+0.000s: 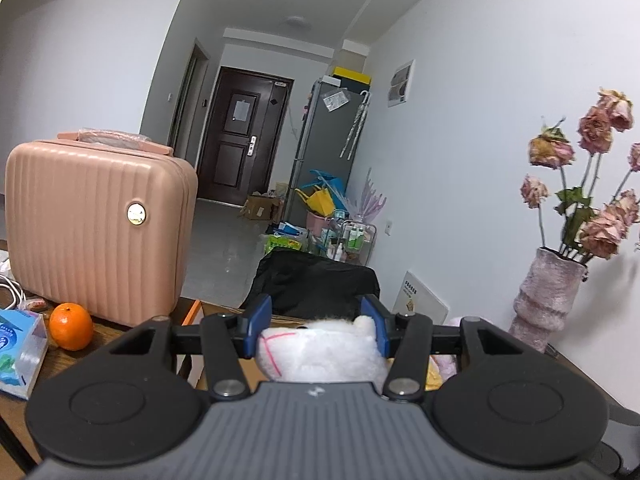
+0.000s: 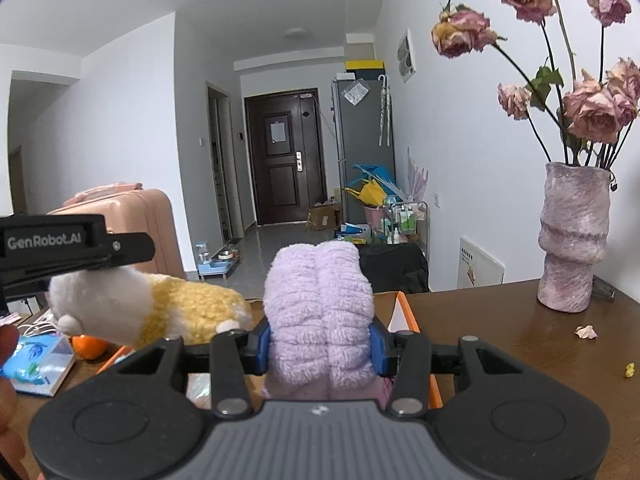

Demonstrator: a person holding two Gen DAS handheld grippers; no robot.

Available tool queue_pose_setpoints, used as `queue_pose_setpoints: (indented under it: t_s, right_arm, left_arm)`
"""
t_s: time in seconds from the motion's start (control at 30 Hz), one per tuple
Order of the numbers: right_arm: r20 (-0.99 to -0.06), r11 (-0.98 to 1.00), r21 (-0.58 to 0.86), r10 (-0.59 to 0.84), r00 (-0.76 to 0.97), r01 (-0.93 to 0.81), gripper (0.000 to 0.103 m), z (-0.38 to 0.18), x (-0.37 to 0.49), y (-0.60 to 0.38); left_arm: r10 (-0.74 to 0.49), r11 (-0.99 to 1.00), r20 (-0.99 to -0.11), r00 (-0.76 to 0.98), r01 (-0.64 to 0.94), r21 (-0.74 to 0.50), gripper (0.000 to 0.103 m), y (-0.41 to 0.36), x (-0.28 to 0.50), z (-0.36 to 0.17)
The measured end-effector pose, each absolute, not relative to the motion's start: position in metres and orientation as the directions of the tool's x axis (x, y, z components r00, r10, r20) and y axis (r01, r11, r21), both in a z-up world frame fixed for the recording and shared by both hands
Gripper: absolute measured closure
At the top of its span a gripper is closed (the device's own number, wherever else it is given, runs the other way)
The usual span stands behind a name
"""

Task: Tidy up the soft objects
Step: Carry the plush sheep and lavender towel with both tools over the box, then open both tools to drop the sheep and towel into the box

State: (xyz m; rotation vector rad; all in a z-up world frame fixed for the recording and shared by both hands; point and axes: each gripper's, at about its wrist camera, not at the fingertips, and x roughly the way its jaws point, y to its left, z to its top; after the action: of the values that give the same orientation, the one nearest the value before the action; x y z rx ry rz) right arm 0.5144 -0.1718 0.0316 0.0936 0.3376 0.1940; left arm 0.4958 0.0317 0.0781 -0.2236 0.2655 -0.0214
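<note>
Plush toy pinched between left gripper fingers, held level above table.

Our right tongs clamp a fluffy lilac towel between blue pads. To the left, our left tongs carry a white and yellow plush toy above the bench. A vase stands right.

Soft pastels against a dark brown table

The plush toy was white and yellow with pink stitching; the fuzzy towel was lilac. The ribbed suitcase was peach-pink, the orange bright, the vase mottled mauve, the roses faded pink.
</note>
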Motion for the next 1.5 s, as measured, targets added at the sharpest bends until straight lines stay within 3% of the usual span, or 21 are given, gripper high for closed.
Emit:
queue_pose_setpoints:
  t_s: [0.67,1.3,1.43,1.5]
  right_arm:
    - [-0.393,0.99,0.068,0.143,0.908,-0.126,0.058,0.005,0.578,-0.137]
    - [-0.433,0.992,0.058,0.125,0.893,-0.11,0.058,-0.016,0.591,-0.144]
    - [-0.438,0.992,0.052,0.125,0.89,-0.114,0.053,-0.017,0.591,-0.143]
    - [-0.441,0.993,0.051,0.12,0.89,-0.109,0.049,-0.016,0.591,-0.145]
  left_arm:
    - [0.066,0.981,-0.35,0.934,-0.125,-0.15,0.052,0.038,0.566,0.05]
    - [0.119,0.984,-0.374,0.92,-0.16,-0.081,0.051,0.039,0.577,0.035]
    - [0.119,0.984,-0.386,0.915,-0.16,-0.077,0.046,0.039,0.578,0.034]
    - [0.119,0.983,-0.395,0.911,-0.164,-0.081,0.038,0.04,0.578,0.033]
